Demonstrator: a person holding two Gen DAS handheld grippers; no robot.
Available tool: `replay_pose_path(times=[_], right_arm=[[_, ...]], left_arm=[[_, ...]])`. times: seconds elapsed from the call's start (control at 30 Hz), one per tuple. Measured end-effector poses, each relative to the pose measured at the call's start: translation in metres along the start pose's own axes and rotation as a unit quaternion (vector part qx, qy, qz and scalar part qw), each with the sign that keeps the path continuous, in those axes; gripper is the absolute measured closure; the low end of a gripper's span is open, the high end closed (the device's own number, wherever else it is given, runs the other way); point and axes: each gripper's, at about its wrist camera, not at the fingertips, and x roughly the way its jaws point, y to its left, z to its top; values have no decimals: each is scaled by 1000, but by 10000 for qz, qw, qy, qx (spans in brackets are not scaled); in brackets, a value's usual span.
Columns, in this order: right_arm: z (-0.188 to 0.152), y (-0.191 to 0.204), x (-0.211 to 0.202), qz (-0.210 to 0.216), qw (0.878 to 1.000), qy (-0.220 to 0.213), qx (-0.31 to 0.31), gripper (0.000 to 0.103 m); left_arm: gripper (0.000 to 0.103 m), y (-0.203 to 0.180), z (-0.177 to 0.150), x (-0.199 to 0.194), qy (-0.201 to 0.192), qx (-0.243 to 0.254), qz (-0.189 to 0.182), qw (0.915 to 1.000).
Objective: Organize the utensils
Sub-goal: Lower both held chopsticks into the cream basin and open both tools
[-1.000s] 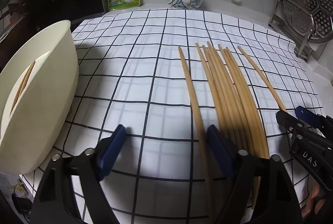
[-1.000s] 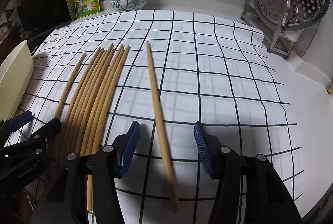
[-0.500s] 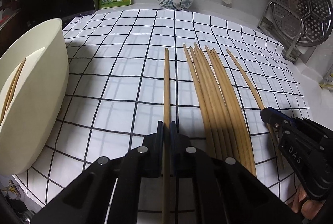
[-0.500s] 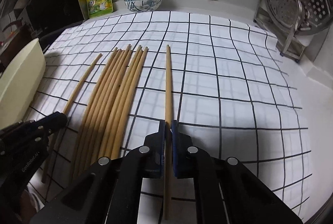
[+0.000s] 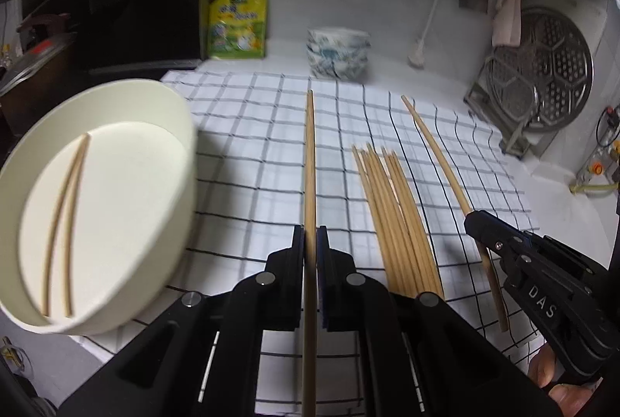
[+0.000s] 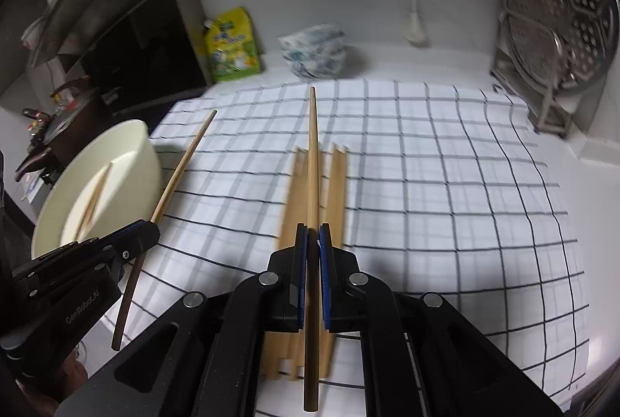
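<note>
Both grippers are now clamped and lifted. A second ago both were open over the counter; half a second ago each had pinched a chopstick that looked to be still down on the cloth.

Left gripper point(image 5: 310, 246): jaws closed tight on one chopstick point(image 5: 309, 161), which runs straight out toward 12 o'clock, clear of the checked cloth point(image 5: 248, 184). The cream tub point(image 5: 182, 192) sits at my 9–10 o'clock, close by, with two chopsticks already lying inside point(image 5: 64, 219).

Right gripper point(image 6: 313, 242): jaws closed on its own chopstick point(image 6: 313, 161), also pointing at 12 o'clock, held above the remaining bundle point(image 6: 335, 192). From here the tub point(image 6: 147, 161) is at 10 o'clock, beyond the left gripper.

Remaining on the cloth: the bundle point(image 5: 391, 219), between the two grippers, at 1 o'clock in the left view. Exact count unclear, motion blur.

What it means: picking is done for this pair, and the view has swung so the tub mouth faces the left camera, so I judge the carry to the tub is under way. Left drops first; right has farther to go. Watch for the long sticks catching the tub rim on entry. The bundle needs several more runs.
</note>
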Motion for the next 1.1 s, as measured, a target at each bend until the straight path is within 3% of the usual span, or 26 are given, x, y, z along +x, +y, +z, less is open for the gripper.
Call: replay_pose_path(times=[0.3,0.57,0.8,1.1], right_arm=[[27,102,16,703,9959,-102,-557,97],[38,195,68,1311,9852,297,-1065,97],[40,238,107,1406,9785,767,-1300,97],[35,240,127,1348,9774,1034,-1255,97]], left_arm=[[96,101,16,-52,-499,-508,643,9954],[96,194,20,-52,-439,-958,1360,9851],[96,225,21,-29,-137,-1085,1380,9844],[95,232,14,-9,206,-1100,1385,9840]])
